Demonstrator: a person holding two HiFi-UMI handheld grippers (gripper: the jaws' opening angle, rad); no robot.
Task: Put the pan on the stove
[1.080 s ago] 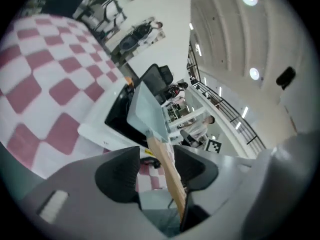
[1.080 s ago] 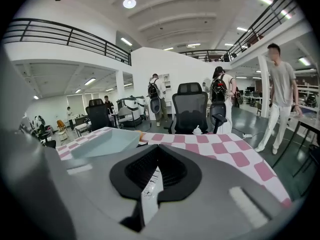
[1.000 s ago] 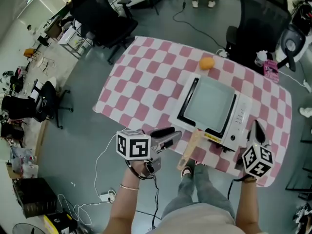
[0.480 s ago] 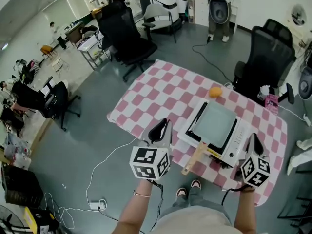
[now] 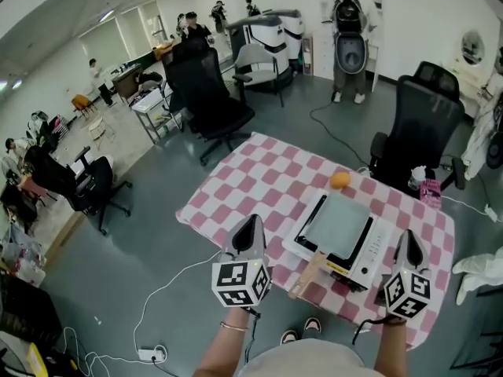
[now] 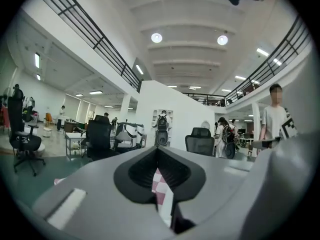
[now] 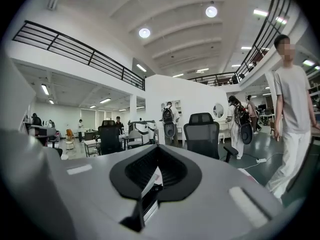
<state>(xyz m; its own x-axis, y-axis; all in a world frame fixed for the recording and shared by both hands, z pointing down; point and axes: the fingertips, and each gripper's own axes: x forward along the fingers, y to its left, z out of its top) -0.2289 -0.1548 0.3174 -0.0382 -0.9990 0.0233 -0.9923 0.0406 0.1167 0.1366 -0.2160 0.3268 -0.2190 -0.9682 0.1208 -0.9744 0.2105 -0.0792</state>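
An orange (image 5: 339, 180) lay on the pink-checked worktop (image 5: 251, 187), right of centre. A black office chair (image 5: 420, 124) stood upper right, a second chair (image 5: 206, 100) upper left, a person with a backpack (image 5: 348, 22) top centre.

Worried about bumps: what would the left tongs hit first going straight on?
Nothing near: the left tongs point level above the checked table, so the way looks free. Far ahead, probably the person with a backpack, depth unclear.

pan (image 5: 336, 225) on stove (image 5: 376, 249), fruit (image 5: 339, 181) behind
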